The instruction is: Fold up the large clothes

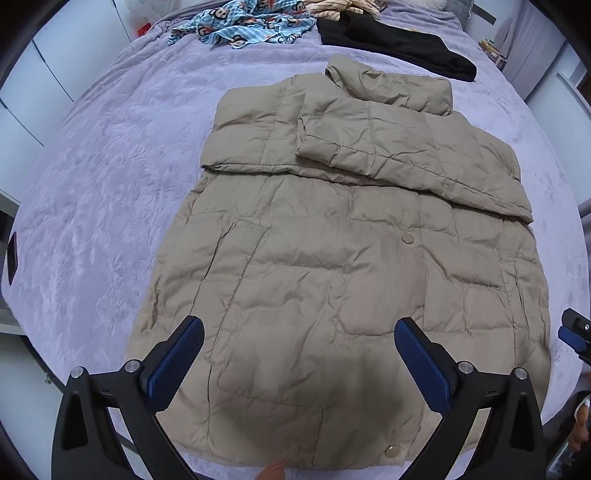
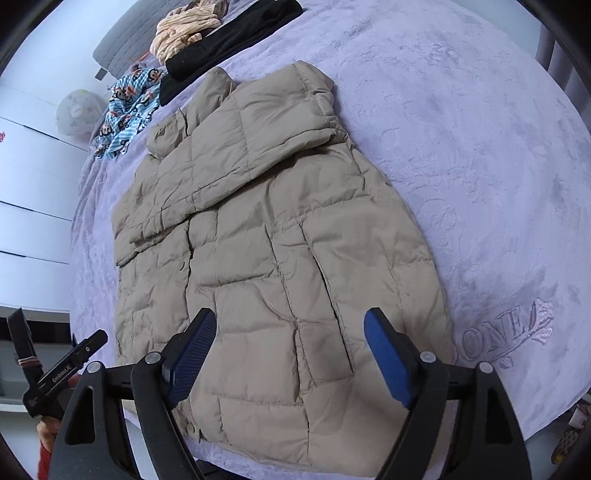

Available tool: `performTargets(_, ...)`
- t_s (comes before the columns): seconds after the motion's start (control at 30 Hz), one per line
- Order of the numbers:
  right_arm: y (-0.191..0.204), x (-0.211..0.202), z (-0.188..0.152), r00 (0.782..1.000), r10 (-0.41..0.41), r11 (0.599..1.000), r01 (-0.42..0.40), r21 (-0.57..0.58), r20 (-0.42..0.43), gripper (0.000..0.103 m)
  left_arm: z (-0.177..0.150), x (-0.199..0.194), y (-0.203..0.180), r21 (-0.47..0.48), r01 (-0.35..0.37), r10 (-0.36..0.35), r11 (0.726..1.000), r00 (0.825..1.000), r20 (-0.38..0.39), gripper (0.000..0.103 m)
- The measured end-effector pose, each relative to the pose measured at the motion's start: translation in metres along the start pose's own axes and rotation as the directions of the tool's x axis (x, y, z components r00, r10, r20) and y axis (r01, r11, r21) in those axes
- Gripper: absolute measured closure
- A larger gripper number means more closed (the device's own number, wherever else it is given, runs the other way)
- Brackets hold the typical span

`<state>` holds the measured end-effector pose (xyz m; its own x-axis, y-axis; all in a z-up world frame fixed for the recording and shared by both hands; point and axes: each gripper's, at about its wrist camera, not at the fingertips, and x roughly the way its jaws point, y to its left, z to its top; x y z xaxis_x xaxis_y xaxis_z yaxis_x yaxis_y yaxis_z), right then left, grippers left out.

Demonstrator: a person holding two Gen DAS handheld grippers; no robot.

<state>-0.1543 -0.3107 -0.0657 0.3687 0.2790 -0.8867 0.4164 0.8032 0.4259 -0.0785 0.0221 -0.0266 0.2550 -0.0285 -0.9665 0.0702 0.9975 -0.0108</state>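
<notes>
A beige quilted puffer jacket (image 1: 332, 258) lies flat on the lavender bed cover (image 1: 92, 166), both sleeves folded across its chest, collar at the far end. It also shows in the right wrist view (image 2: 266, 258). My left gripper (image 1: 299, 332) is open and empty, hovering over the jacket's hem on its left half. My right gripper (image 2: 291, 325) is open and empty, hovering over the hem on the right half, near a pocket slit (image 2: 332, 295). The right gripper's tip shows at the left view's right edge (image 1: 574, 332).
A black garment (image 1: 395, 44), a blue monkey-print cloth (image 1: 251, 26) and a striped cream cloth (image 2: 184, 33) lie at the bed's far end. White cabinets (image 2: 29, 184) stand to the left. The bed's near edge is just below the hem.
</notes>
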Motion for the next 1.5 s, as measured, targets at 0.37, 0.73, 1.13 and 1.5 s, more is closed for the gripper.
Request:
performTargets(0.37, -0.005, 0.001, -0.039, 1.0, 0.016, 0.997, -0.017, 0.069, 0.017, 0.014, -0.031, 0.002, 0.027, 0.032, 0.041, -0.04, 0.999, 0.999, -0.031, 0.0)
performTargets(0.73, 0.006, 0.016, -0.105, 0.993, 0.115, 0.974, -0.106, 0.199, -0.038, 0.013, -0.068, 0.004, 0.064, 0.07, 0.057, -0.054, 0.996, 0.997, -0.047, 0.0)
performTargets(1.13, -0.017, 0.018, -0.155, 0.988, 0.157, 0.9, -0.148, 0.409, 0.012, 0.013, -0.097, 0.014, 0.128, -0.065, 0.193, -0.198, 0.979, 0.976, -0.095, 0.0)
performTargets(1.5, -0.072, 0.016, -0.178, 0.983, 0.156, 0.781, -0.181, 0.598, 0.093, 0.013, -0.123, 0.049, 0.173, -0.312, 0.373, -0.436, 0.874, 0.886, -0.16, 0.0)
